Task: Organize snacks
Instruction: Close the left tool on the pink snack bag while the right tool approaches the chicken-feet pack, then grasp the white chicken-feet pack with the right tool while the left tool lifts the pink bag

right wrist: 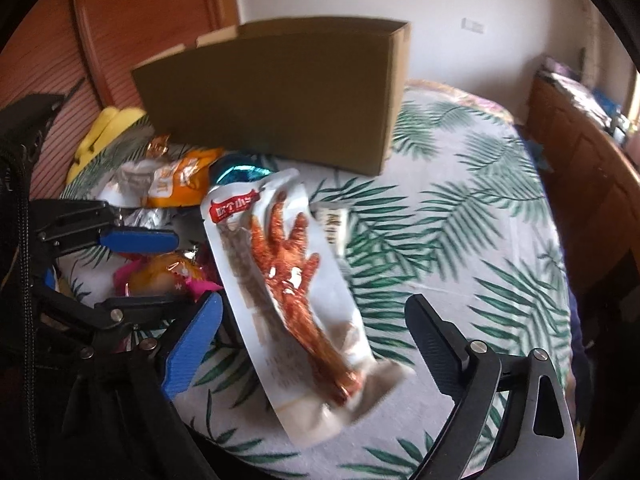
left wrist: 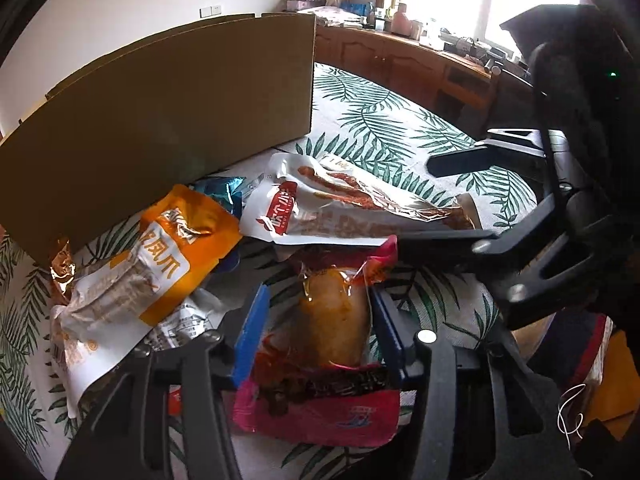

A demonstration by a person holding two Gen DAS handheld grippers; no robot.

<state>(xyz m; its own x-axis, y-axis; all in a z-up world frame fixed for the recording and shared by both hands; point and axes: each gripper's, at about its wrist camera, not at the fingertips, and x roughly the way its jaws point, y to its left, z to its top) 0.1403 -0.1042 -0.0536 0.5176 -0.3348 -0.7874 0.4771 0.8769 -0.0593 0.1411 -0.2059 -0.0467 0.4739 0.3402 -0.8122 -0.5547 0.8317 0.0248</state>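
Note:
A pink snack packet (left wrist: pixel 320 408) with a clear window onto a yellow piece lies on the leaf-print cover. My left gripper (left wrist: pixel 320 320) straddles it, its blue pads against both sides of the bulge. The right wrist view shows the same grip at the left (right wrist: pixel 172 272). A long white packet (right wrist: pixel 292 292) printed with a red chicken foot lies between the wide-apart fingers of my right gripper (right wrist: pixel 314 302), untouched. An orange and white packet (left wrist: pixel 168 264) rests to the left, against the open cardboard box (left wrist: pixel 160 112).
A teal foil packet (left wrist: pixel 224 188) peeks out by the box. A yellow soft item (right wrist: pixel 104 132) sits at the cover's far left edge. Wooden cabinets (left wrist: pixel 400 60) with clutter line the window side. The leaf-print cover (right wrist: pixel 460 220) is bare to the right.

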